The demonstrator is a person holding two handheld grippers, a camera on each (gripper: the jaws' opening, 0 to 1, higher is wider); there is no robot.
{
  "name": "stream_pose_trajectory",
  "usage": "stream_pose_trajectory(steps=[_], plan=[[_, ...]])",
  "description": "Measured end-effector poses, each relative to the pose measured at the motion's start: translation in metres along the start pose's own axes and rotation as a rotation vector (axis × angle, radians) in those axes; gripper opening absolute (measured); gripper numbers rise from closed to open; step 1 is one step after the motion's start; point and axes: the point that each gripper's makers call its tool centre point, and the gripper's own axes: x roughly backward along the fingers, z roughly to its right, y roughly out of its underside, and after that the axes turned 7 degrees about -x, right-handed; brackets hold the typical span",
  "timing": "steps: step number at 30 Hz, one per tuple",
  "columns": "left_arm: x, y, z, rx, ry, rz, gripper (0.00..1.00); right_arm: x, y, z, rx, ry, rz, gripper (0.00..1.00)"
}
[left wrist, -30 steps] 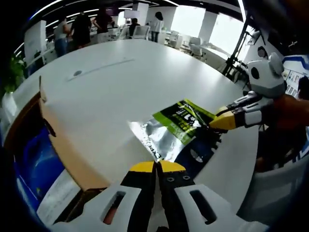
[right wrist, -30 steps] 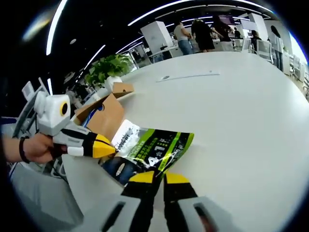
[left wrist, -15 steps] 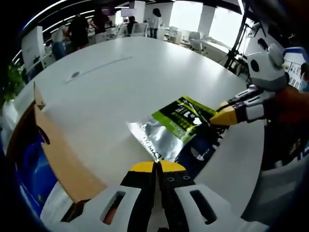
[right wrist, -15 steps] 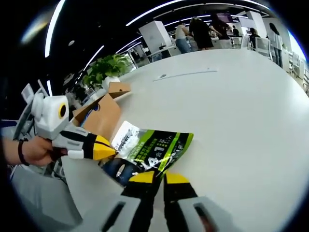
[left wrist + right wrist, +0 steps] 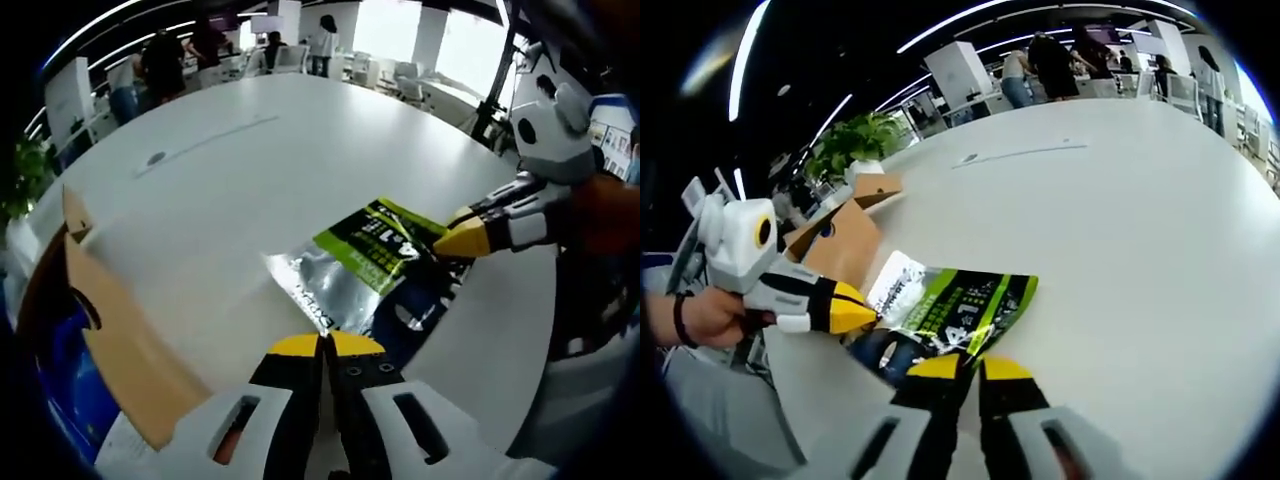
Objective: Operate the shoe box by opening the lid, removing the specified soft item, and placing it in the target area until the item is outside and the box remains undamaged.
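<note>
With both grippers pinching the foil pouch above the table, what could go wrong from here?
1. The pouch is held only at its edges by the left gripper and the right gripper; pulling apart might tear it, or one grip might slip.
2. It hangs near the table edge, so a drop might land off the table.
3. The open shoe box stands close by the left gripper; a swing might knock its flap.

Print on the green pouch (image 5: pixel 958 310) seems too blurred to read.
</note>
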Motion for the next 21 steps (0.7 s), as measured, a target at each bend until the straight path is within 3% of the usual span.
stream_pose_trajectory(steps=[13,21], plan=[[-0.011,-0.018,-0.007,0.000,-0.023,-0.005,0.00,-0.007,-0.010,0.014,-0.009,0.017,0.001,0.02],[-0.019,-0.021,-0.011,0.022,-0.046,-0.021,0.00,-0.011,-0.015,0.020,-0.017,0.020,-0.001,0.02]])
